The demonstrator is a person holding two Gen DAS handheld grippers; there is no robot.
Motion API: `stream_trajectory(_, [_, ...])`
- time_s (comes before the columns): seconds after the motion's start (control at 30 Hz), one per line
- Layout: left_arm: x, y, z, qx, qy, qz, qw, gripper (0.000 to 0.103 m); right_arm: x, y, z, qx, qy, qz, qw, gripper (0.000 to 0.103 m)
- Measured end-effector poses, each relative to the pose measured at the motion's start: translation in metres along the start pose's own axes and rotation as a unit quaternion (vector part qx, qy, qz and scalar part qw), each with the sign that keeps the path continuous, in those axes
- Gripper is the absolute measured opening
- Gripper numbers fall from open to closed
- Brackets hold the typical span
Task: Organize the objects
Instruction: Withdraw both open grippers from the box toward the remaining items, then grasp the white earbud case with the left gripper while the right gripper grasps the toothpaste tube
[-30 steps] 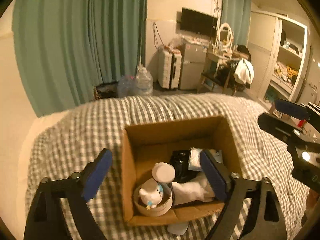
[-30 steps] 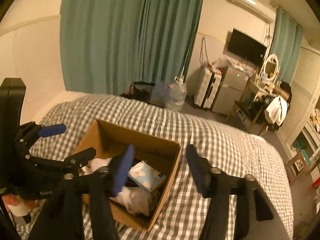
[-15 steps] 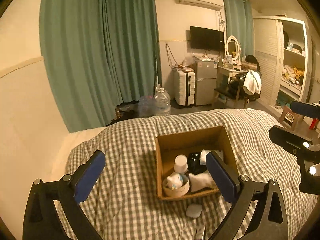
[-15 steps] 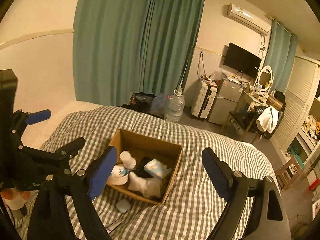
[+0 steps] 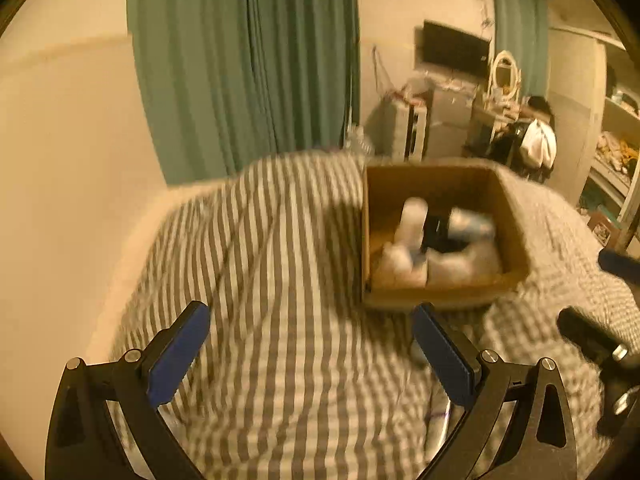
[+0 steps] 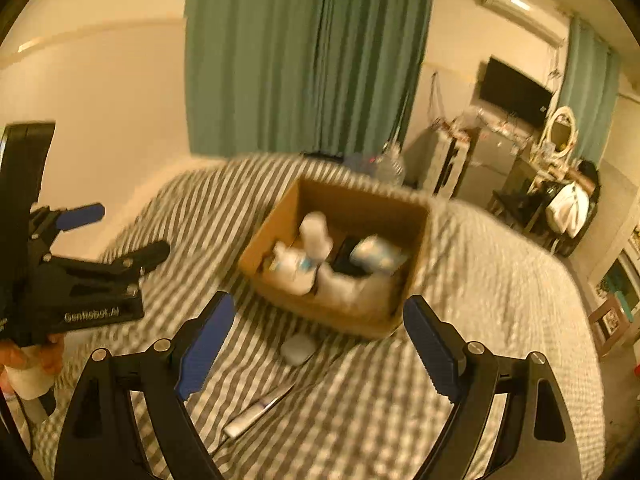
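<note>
Both the left hand-held gripper [image 5: 310, 354] and right hand-held gripper [image 6: 318, 338] gape, holding nothing. The small white case [image 6: 298, 349], lower centre beside the cardboard box [image 6: 362, 322], looks light, hard and slippery (pinch its flat sides). The checked bed [image 6: 480, 320] yields softly; green curtains [image 6: 304, 60] hang behind.

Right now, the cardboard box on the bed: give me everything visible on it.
The cardboard box is plain brown, open-topped, no flaps showing, sitting flat on the checked bedcover. Inside, blurred: a white bottle-like thing standing upright, other white items, something black, and a pale pack with blue. A small white object lies on the cover just before its near wall; whether they touch is unclear. Neither gripper touches it.
</note>
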State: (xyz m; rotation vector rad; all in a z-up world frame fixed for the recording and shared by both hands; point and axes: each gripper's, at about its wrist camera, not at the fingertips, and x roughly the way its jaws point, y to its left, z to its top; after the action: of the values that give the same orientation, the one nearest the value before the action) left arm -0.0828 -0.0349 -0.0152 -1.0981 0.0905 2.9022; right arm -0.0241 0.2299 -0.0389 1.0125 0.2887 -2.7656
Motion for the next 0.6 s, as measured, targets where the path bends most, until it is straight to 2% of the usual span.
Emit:
stream_trajectory(0.1, [0.021, 0.001, -0.031, -0.004, 0.028, 0.003, 0.9996, 0.103, 0.031, 0.016, -0.027, -0.011, 0.042, 0.015, 0.999, 0.087])
stream_trajectory(0.2, [0.042, -0.004, -0.058, 0.017, 0.059, 0.017, 0.9979, 0.103, 0.061, 0.033, -0.051, -0.010, 0.088, 0.036, 0.995, 0.087])
stream_trajectory(0.3, [0.057, 0.003, -0.077, 0.012, 0.081, 0.025, 0.9963, 0.103, 0.086, 0.048, -0.072, -0.022, 0.123, 0.039, 0.991, 0.085])
stream_trajectory(0.37, [0.063, 0.007, -0.083, 0.005, 0.091, 0.022, 0.9956, 0.103, 0.099, 0.053, -0.083, -0.023, 0.146, 0.040, 0.988, 0.080])
stream_trajectory(0.43, [0.065, 0.011, -0.086, -0.004, 0.095, 0.018, 0.9953, 0.103, 0.111, 0.054, -0.091, -0.022, 0.168, 0.040, 0.985, 0.070])
stream_trajectory(0.6, [0.069, 0.022, -0.090, -0.031, 0.106, 0.010, 0.9939, 0.103, 0.134, 0.059, -0.103, -0.032, 0.208, 0.038, 0.977, 0.057])
